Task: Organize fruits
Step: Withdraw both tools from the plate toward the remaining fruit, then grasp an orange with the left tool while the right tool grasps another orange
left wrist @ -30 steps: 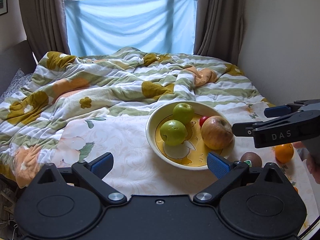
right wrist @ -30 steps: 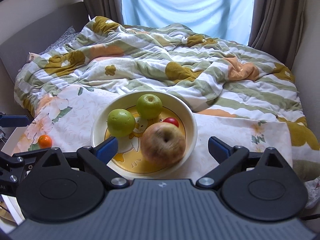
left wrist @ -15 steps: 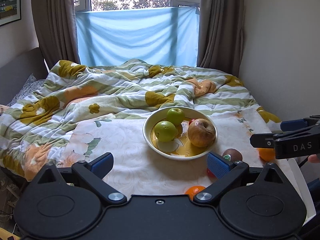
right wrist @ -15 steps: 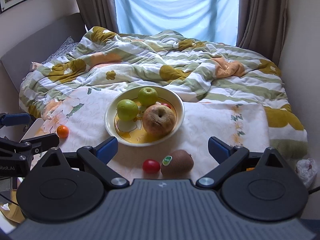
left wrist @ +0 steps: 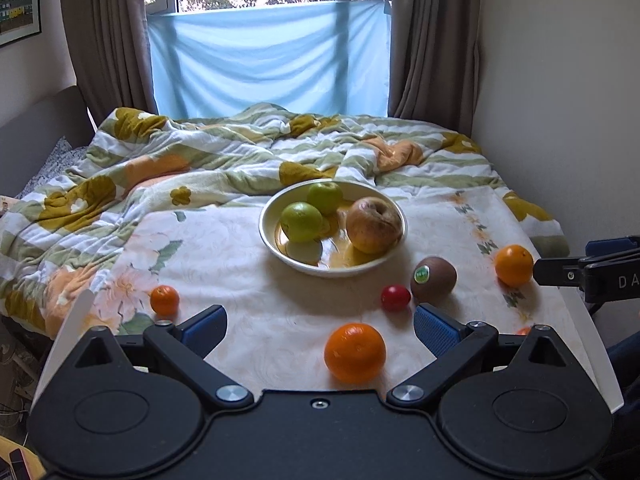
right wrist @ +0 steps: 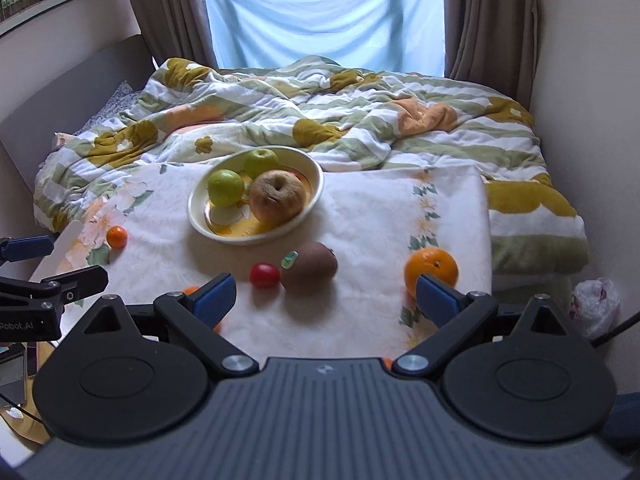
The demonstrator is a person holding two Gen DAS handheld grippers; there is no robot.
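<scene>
1. Gaping wide, the left gripper point(left wrist: 318, 330) is holding nothing; a large orange point(left wrist: 355, 353) is lying between its fingers at lower centre.
2. Spreading equally wide, the right gripper point(right wrist: 325, 296) is empty too; the kiwi point(right wrist: 308, 266) and a small red fruit point(right wrist: 264, 275) are sitting just beyond its fingertips.
3. Sitting mid-frame, the bowl point(left wrist: 280, 254) is holding two green apples and a brownish one.

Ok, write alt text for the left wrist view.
An open black two-finger tool hovers over a floral cloth, a large orange between its blue tips. Beyond sits a cream bowl of two green apples and a brown apple, with a kiwi nearby.
</scene>
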